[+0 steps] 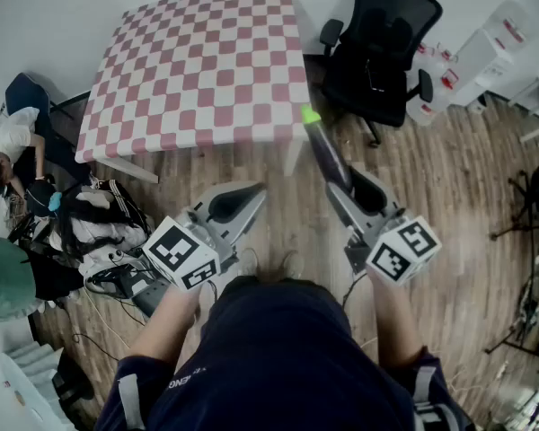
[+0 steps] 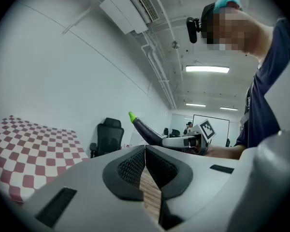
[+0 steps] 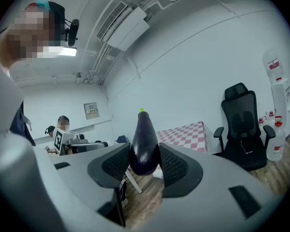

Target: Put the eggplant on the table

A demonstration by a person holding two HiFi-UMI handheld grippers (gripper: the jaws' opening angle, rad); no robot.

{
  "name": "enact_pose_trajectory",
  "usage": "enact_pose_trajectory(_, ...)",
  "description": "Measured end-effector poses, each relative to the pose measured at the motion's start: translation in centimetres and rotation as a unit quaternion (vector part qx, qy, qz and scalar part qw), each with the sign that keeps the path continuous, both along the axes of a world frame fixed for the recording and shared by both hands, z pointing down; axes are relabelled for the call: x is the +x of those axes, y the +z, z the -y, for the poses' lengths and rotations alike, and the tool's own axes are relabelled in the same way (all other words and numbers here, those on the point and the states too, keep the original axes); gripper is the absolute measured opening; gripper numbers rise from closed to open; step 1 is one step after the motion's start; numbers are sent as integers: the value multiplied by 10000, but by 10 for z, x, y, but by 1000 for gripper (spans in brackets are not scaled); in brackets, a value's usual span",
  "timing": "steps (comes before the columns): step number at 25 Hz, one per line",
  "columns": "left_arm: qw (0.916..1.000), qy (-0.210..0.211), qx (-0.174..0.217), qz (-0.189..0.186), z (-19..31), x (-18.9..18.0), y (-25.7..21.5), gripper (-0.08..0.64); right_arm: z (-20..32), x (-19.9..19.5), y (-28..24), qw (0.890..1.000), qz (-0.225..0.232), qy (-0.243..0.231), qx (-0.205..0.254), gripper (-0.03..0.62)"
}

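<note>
The right gripper (image 3: 145, 161) has its fingers clamped on the thick end of the dark purple eggplant (image 3: 144, 139), which juts forward beyond them, roughly level, its green stem end toward the near right corner of the red-and-white checkered surface (image 1: 198, 61). The eggplant is held in the air above the wooden floor (image 1: 449, 178), not resting on the surface. The left gripper (image 2: 145, 151), beside it, has its fingers together with nothing between them. A black office chair (image 1: 377, 52) stands right of the surface.
</note>
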State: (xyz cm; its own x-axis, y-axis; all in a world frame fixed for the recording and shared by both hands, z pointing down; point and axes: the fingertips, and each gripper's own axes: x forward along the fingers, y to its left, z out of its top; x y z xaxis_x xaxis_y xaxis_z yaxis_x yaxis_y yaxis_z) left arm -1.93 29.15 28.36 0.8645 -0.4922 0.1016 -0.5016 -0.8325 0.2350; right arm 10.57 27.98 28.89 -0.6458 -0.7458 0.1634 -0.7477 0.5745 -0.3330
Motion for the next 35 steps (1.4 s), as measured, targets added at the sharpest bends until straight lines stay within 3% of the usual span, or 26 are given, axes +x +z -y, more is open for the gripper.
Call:
enact_pose_trajectory(10,9999,-69,146,-29,0,24,-1,29,3,27,-2,9999,47,10,101,199)
enact_pose_trajectory(22,9996,-271,60,64,-8,47,12,28,0,79,18,9993,285,179,-149,199)
enact_pose_trajectory(26,9996,-269,-12,105,36,47,-6,29,41,80,6,9989,339,154,-290,199)
enact_pose_trajectory(35,9994,-322,-155,1,159,42,35,28,159,69,42,9984,162,42,-532,199)
